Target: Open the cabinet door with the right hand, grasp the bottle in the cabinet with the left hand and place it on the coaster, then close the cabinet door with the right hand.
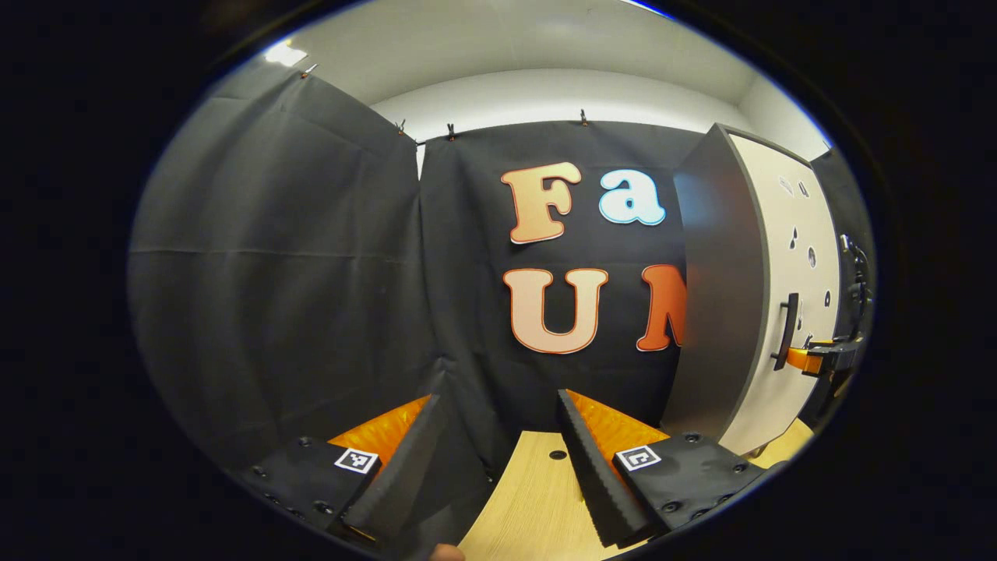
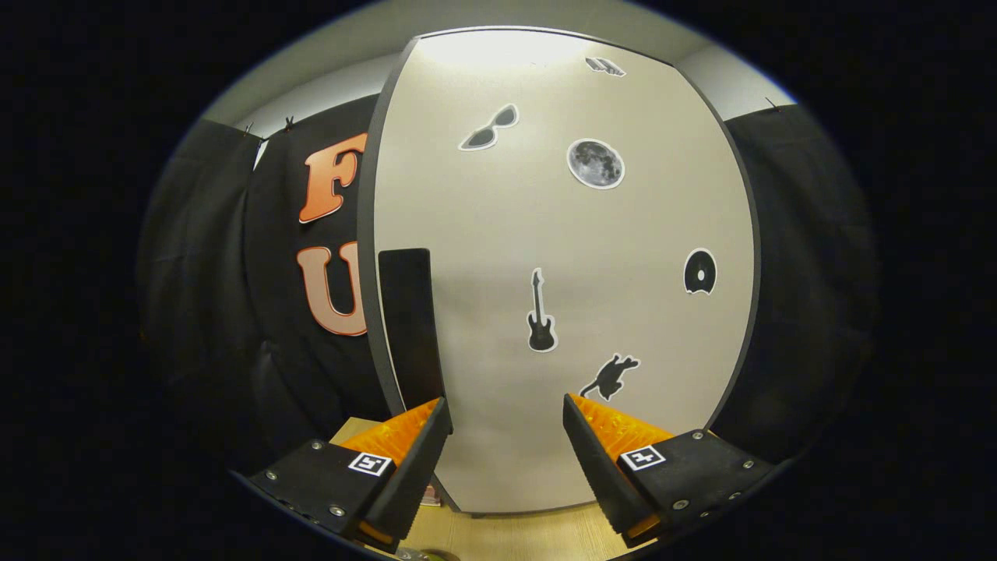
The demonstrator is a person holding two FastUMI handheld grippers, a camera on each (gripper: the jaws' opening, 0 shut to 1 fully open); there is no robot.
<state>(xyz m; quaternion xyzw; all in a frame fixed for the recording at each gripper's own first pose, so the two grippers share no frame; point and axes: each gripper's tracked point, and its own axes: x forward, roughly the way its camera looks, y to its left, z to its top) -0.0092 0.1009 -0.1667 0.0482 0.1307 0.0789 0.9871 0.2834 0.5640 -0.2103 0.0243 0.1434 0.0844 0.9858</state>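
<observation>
Right gripper view: the right gripper [image 2: 502,436] is spread wide, grasping nothing, facing the pale cabinet door [image 2: 561,312], its dark handle [image 2: 406,323] just above the left finger. Left gripper view: the left gripper [image 1: 498,444] gapes empty over a wooden table [image 1: 537,499]; the cabinet stands well off to its right.

Left hand-held gripper [image 1: 498,413] agape; right hand-held gripper [image 2: 505,413] agape, empty.

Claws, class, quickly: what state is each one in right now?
Left claw: open, holding nothing.
Right claw: open, holding nothing, facing the cabinet door.
</observation>
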